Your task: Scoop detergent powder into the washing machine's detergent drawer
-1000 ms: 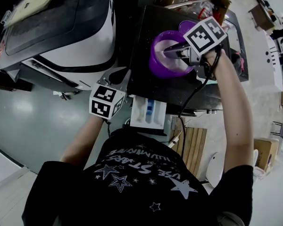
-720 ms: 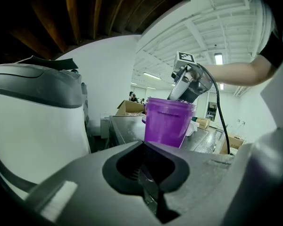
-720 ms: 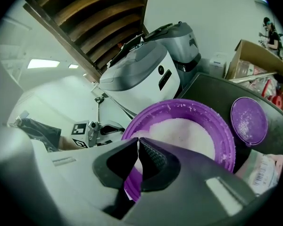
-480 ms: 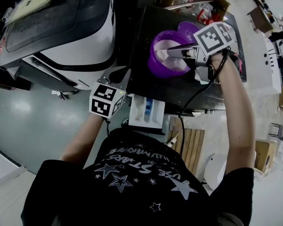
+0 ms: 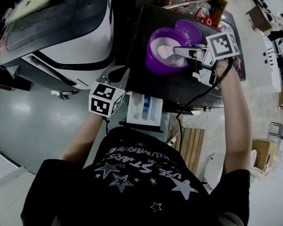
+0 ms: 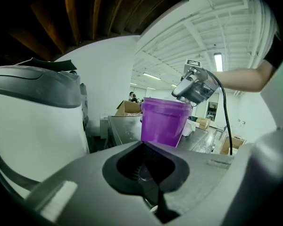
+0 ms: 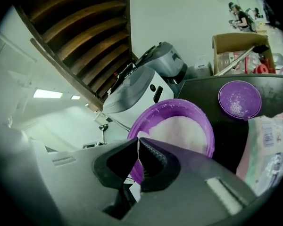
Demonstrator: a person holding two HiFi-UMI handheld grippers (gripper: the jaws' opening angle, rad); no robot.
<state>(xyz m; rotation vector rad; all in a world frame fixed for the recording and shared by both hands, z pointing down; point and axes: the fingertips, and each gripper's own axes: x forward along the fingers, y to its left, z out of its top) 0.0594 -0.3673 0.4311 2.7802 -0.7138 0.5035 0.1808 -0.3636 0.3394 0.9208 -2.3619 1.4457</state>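
Drawer work comes later; the detergent drawer (image 5: 145, 108) sits nearest me, pulled out white with a blue insert below the near edge of the dark surface (image 5: 146, 86), and nothing about it has changed. My left tongs (image 5: 117, 78) have not shifted either: they hang just left of the drawer, jaws pressed together with nothing between them, aimed over the surface towards the tub.

The change is farther off, on my right side. A second ago my right tongs (image 5: 181, 52) reached well in over the middle of the purple tub (image 5: 152, 62); now they have drawn back rightwards, so their tips sit at the tub's right rim. They are clamped on what I take to be the thin handle of the white scoop (image 5: 165, 51), though only a sliver of white shows between the jaws. The scoop's bowl lies in the white powder (image 7: 179, 131), towards the tub's middle. I judge the dip is done and the load is being drawn out, so the carry is next.

The scoop is left of my right tongs. The drawer lies nearer and to the left of them, well apart. Beyond the tub, to its far right, rests the dusty purple lid (image 5: 188, 30).
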